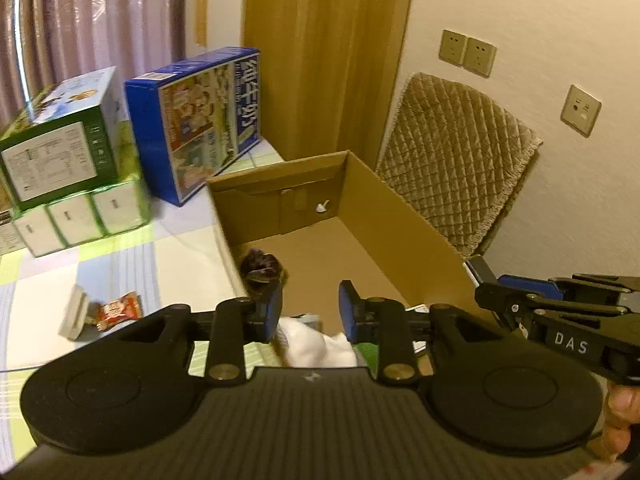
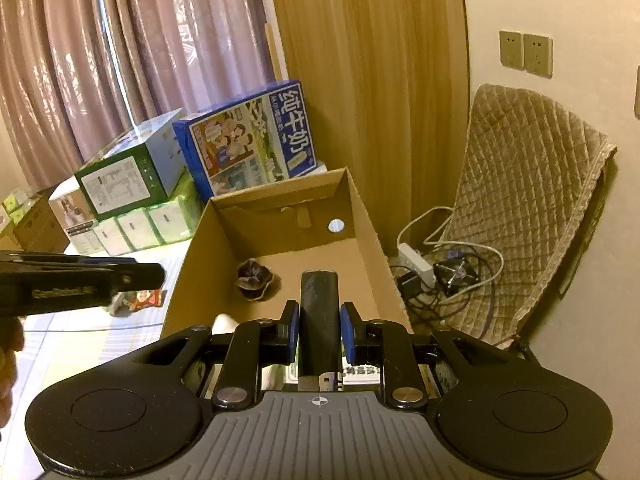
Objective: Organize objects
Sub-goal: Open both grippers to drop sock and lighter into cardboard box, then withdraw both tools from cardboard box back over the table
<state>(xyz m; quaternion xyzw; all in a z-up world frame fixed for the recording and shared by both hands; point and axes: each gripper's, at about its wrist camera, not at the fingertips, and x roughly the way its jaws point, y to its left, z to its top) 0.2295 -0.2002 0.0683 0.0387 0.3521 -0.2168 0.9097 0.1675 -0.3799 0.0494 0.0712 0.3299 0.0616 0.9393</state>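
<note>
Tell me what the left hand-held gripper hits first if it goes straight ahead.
Probably the cardboard box: the open left hand-held gripper points into it, toward its bare floor, with the dark object just left of that line. Depth is unclear.

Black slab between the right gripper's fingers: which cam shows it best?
Right wrist. The black slab runs its full length there, between the fingers of the right gripper, pointing into the cardboard box. In the left wrist view the right gripper shows side-on at the frame's right edge; the slab can't be made out.

Left gripper [image 1: 308, 307], black ribbed body, blue-padded jaws, brass screws; right gripper [image 2: 319, 326] alike, white crosshair mark
</note>
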